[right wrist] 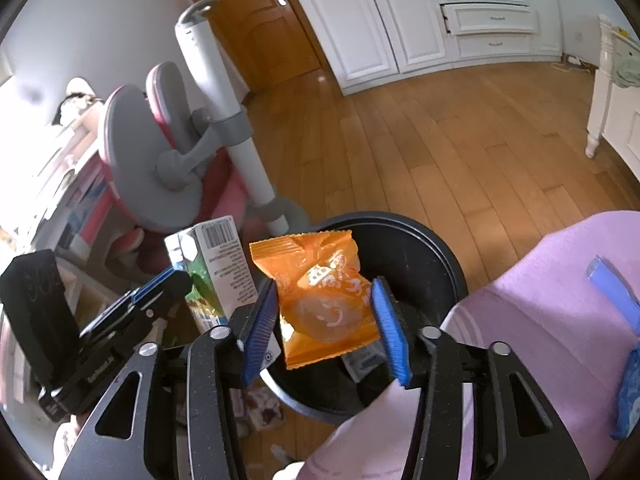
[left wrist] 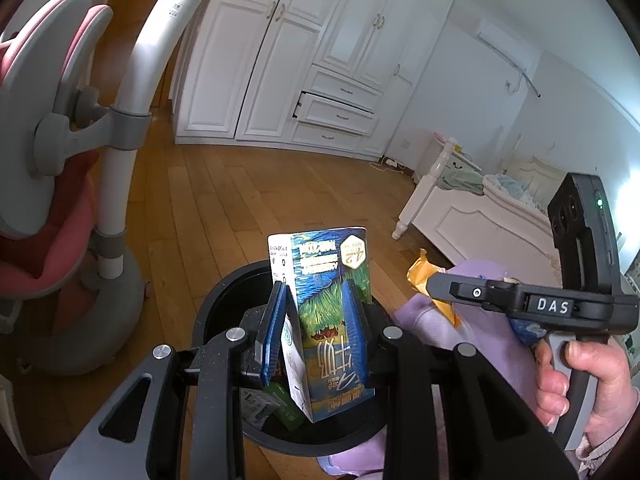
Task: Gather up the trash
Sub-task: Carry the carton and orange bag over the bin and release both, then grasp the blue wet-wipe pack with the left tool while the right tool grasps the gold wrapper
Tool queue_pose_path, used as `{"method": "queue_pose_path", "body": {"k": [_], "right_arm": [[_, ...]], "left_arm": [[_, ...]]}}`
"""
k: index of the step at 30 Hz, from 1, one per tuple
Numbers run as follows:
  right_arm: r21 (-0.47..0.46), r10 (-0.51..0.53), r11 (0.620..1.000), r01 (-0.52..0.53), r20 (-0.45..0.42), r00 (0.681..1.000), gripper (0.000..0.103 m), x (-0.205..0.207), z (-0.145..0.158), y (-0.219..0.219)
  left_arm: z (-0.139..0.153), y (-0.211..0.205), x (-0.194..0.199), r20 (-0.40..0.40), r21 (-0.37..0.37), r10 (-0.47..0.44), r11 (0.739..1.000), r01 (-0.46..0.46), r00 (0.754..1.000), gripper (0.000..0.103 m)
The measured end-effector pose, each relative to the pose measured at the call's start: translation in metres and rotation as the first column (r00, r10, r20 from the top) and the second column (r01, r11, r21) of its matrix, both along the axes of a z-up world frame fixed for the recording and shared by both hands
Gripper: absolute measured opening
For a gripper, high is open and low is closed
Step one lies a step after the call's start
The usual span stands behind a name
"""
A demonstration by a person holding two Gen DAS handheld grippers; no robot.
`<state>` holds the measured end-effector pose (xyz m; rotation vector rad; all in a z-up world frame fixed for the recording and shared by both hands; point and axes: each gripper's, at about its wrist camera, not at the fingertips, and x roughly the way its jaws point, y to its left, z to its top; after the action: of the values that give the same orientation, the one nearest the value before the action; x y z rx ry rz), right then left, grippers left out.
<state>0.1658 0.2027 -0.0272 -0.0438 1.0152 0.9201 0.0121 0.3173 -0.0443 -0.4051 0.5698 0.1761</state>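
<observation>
Left gripper [left wrist: 314, 334]: jaws clamped on milk carton [left wrist: 332, 320], above the black bin [right wrist: 436, 248] rim. Right gripper [right wrist: 326, 330]: jaws parted, clear of the orange snack packet [right wrist: 320, 300] over the bin mouth. Wooden floor [right wrist: 460, 152] beyond lies open.

— What's in front of your right tongs [right wrist: 326, 326]?
— An orange snack packet [right wrist: 324, 300] hangs between the blue pads — neither visibly presses it — over your black bin [right wrist: 444, 256].
— And to your left?
— Your left tongs [right wrist: 160, 286] pinch a milk carton [right wrist: 218, 268] beside the bin's rim; purple cloth [right wrist: 540, 300] lies right.
</observation>
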Motion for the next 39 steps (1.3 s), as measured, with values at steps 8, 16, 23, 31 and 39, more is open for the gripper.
{"method": "queue_pose_path", "body": {"k": [8,16,23,31,39], "right_arm": [[0.045,-0.021,0.999,0.02,0.014,1.0,0.068,0.004,0.011,-0.017],[0.134,-0.066,0.989,0.067,-0.011,0.998,0.068,-0.009,0.025,-0.076],[0.181,-0.152,0.972,0.147,0.015,0.988,0.068,-0.007,0.048,-0.155],[0.057,-0.238,0.971,0.233,0.11,0.965,0.076,0.026,0.061,-0.236],[-0.136,-0.217,0.964,0.228,0.088,0.972,0.063,0.076,0.025,-0.271]], "left_arm": [[0.01,-0.012,0.0,0.013,0.056,-0.006,0.998,0.006,1.0,0.07],[0.023,-0.042,0.005,0.025,0.05,-0.07,0.996,0.069,0.997,0.078],[0.031,-0.104,0.026,0.01,0.042,-0.218,0.975,0.217,0.976,0.078],[0.023,-0.189,0.074,-0.03,-0.024,-0.405,0.914,0.404,0.914,0.078],[-0.009,-0.248,0.127,-0.113,-0.143,-0.495,0.866,0.479,0.862,0.078]]}}
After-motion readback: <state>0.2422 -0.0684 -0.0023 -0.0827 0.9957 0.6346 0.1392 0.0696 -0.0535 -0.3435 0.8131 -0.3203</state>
